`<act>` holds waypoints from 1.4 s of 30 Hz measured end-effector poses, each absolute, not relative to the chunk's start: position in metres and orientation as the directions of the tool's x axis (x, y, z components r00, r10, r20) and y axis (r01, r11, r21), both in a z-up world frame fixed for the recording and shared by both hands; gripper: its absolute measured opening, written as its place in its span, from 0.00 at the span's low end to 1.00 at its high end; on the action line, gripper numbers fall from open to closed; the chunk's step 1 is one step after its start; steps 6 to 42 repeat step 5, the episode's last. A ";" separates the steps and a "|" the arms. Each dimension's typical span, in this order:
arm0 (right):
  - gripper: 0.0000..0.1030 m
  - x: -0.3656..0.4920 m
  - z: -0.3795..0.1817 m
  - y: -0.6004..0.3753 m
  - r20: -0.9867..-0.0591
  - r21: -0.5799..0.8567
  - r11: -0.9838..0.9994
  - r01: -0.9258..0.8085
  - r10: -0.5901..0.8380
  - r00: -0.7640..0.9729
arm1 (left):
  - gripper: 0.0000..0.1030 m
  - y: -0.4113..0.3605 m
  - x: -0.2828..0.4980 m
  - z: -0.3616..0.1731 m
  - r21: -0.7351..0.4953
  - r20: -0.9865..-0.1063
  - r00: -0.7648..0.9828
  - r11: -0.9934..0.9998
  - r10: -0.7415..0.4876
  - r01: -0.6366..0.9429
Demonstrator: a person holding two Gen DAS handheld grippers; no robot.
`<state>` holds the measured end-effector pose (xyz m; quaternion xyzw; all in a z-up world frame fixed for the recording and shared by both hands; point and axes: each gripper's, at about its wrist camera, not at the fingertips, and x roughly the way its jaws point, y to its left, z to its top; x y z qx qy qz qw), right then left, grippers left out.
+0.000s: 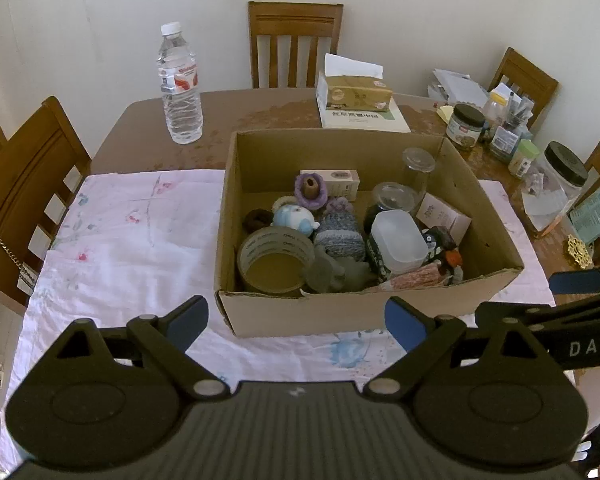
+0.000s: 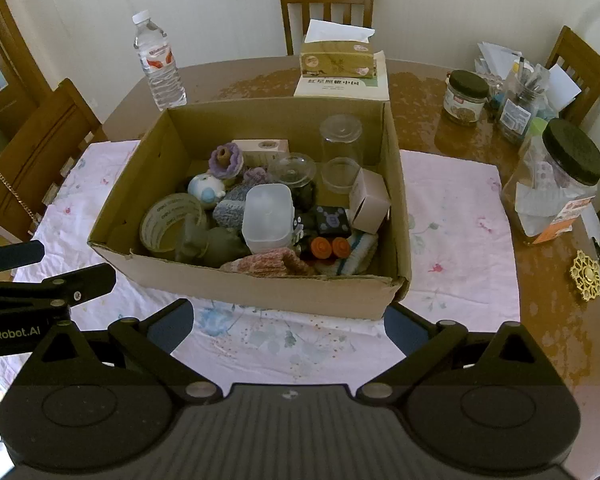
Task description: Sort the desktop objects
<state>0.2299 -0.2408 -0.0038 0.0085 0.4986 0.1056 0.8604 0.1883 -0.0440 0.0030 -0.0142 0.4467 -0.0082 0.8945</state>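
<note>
i'm holding the left gripper (image 1: 296,322) back over the near edge of the pink floral cloth (image 1: 132,232), its blue-padded fingers (image 1: 188,318) spread wide with nothing between them, facing the near wall of the cardboard box (image 1: 340,312). i'm keeping the right gripper (image 2: 290,322) just beside it, likewise spread wide and gripping nothing, looking at the same box (image 2: 260,292) from slightly to the right. the box is sitting on the cloth in the middle of the table (image 2: 440,128) and is holding the clutter: a roll of tape (image 2: 168,220) leaning in the near left corner, a grey soft toy (image 2: 216,244) beside it, a translucent white plastic container (image 2: 268,216) in the middle, a blue and white round figurine (image 2: 206,189), a purple knitted flower piece (image 2: 226,160), a clear glass (image 2: 340,148) standing at the back right, a small pale carton (image 2: 370,200) tilted against the right wall, and a black toy with two orange discs (image 2: 328,246). outside the box, a water bottle (image 1: 179,84) is standing upright on the far left of the table, and a tissue box (image 1: 356,90) is resting on a book (image 1: 364,118) behind the box. lidded jars (image 2: 556,176) are crowding the table's right side.
</note>
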 end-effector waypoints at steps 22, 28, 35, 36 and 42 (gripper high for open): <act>1.00 0.230 -0.004 -0.241 -0.856 0.119 0.978 -0.174 0.190 0.480 | 0.92 -0.045 0.189 0.003 -0.030 -0.799 0.601 1.000 -0.029 0.007; 1.00 0.230 -0.004 -0.241 -0.856 0.119 0.978 -0.174 0.190 0.480 | 0.92 -0.045 0.189 0.003 -0.030 -0.799 0.601 1.000 -0.029 0.007; 1.00 0.230 -0.004 -0.241 -0.856 0.119 0.978 -0.174 0.190 0.480 | 0.92 -0.045 0.189 0.003 -0.030 -0.799 0.601 1.000 -0.029 0.007; 1.00 0.230 -0.004 -0.241 -0.856 0.119 0.978 -0.174 0.190 0.480 | 0.92 -0.045 0.189 0.003 -0.030 -0.799 0.601 1.000 -0.029 0.007; 1.00 0.230 -0.004 -0.241 -0.856 0.119 0.978 -0.174 0.190 0.480 | 0.92 -0.045 0.189 0.003 -0.030 -0.799 0.601 1.000 -0.029 0.007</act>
